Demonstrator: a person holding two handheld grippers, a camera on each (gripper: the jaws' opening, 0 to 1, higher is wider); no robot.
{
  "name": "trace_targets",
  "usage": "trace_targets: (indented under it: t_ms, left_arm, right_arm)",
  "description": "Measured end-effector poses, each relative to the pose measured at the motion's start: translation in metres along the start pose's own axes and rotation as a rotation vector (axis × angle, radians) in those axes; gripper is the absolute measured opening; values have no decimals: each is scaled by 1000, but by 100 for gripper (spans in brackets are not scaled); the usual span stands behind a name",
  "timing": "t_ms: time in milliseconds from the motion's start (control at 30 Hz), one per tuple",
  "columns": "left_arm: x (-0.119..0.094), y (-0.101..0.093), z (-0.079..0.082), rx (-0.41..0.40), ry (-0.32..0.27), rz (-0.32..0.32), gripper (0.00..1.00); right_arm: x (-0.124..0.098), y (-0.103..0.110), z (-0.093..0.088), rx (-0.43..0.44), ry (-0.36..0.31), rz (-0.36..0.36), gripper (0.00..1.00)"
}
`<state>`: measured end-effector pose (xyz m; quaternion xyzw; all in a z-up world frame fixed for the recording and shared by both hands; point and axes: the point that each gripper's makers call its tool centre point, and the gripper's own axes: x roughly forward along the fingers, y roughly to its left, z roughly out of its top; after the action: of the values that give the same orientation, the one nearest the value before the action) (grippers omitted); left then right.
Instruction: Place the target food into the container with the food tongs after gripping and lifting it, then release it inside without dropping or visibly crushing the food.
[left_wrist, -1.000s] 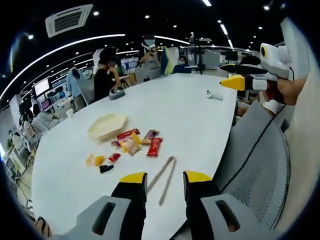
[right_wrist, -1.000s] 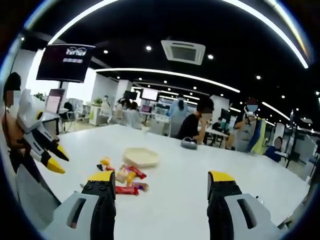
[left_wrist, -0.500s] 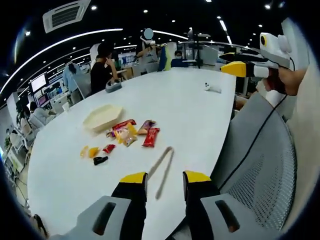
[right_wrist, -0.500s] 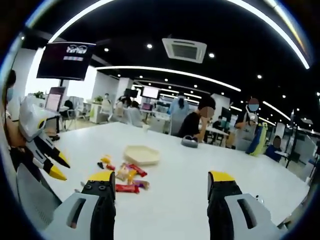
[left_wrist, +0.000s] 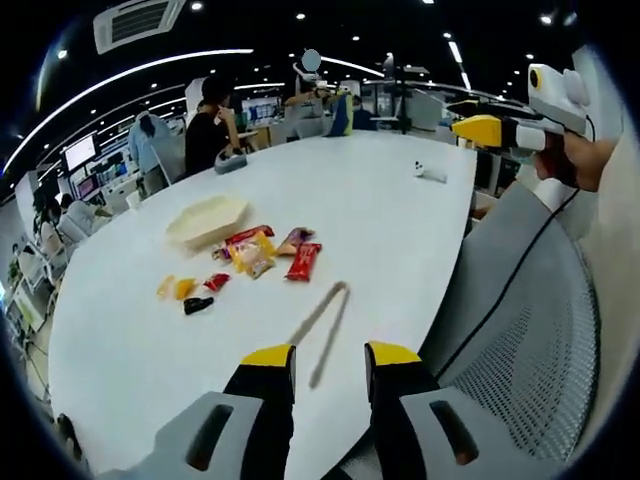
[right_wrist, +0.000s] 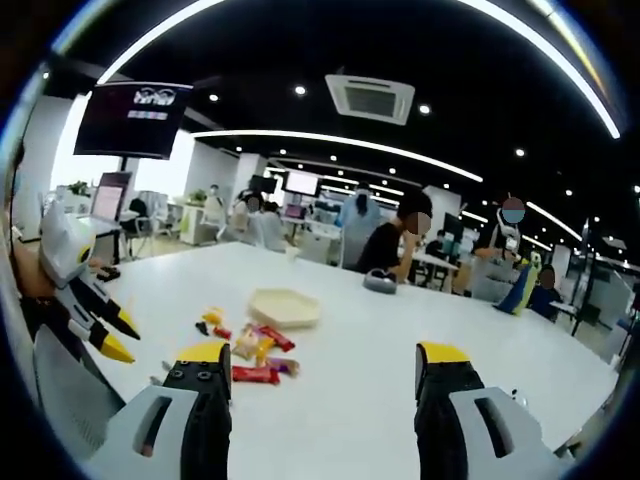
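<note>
Left view has tipped down and shifted a bit versus a second ago, so the table reads higher in frame; snacks and tongs themselves look unmoved. Right view is nearly unchanged.

Food tongs (left_wrist: 322, 330) lie flat on the white table (left_wrist: 380, 220), arms slightly splayed, holding nothing, untouched by either gripper. They sit just ahead of the left gripper (left_wrist: 330, 360), roughly lined up with the gap between its jaws, which looks like staging for a pickup. Jaws are parted and empty.

Beyond the tongs: red wrapped bar (left_wrist: 303, 260), a purple-brown packet (left_wrist: 292, 239) beside it, then a yellow snack bag (left_wrist: 252, 256) with a red packet (left_wrist: 240, 236) touching it. Off to the side, small loose candies (left_wrist: 186, 292), orange, red and dark. Which one is the target I cannot tell.

Farthest is the shallow beige hexagonal tray (left_wrist: 208, 219), empty, just past the pile, so the carry is short.

Right gripper (right_wrist: 325, 365) is held up off the table, jaws wide and empty, likely parked clear. It shows in the left gripper view too, at upper right.

Task not started: tongs first.
</note>
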<state>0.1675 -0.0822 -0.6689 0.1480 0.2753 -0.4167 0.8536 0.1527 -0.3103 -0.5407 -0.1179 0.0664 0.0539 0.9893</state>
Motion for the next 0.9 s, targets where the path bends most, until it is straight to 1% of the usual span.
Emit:
trace_targets:
  t_ms: [267, 433, 467, 533, 667, 833, 900]
  left_arm:
    - [6, 1, -8, -13, 12, -7, 25]
    - [9, 2, -15, -12, 29, -11, 25]
    - [10, 3, -16, -15, 32, -11, 25]
    - [12, 4, -17, -49, 27, -18, 25]
    - [17, 9, -23, -55, 44, -19, 25]
    - [23, 8, -31, -40, 74, -31, 24]
    - [25, 6, -35, -11, 92, -39, 23]
  right_arm:
    - [-2, 1, -5, 3, 14, 1, 75]
    - [-1, 7, -7, -14, 25, 23, 75]
    - [-1, 8, -7, -16, 26, 26, 75]
    - [-1, 9, -7, -14, 28, 30, 75]
    - [0, 10, -8, -12, 32, 35, 75]
    - [-1, 10, -10, -9, 35, 34, 75]
    - [-1, 10, -10, -8, 37, 35, 75]
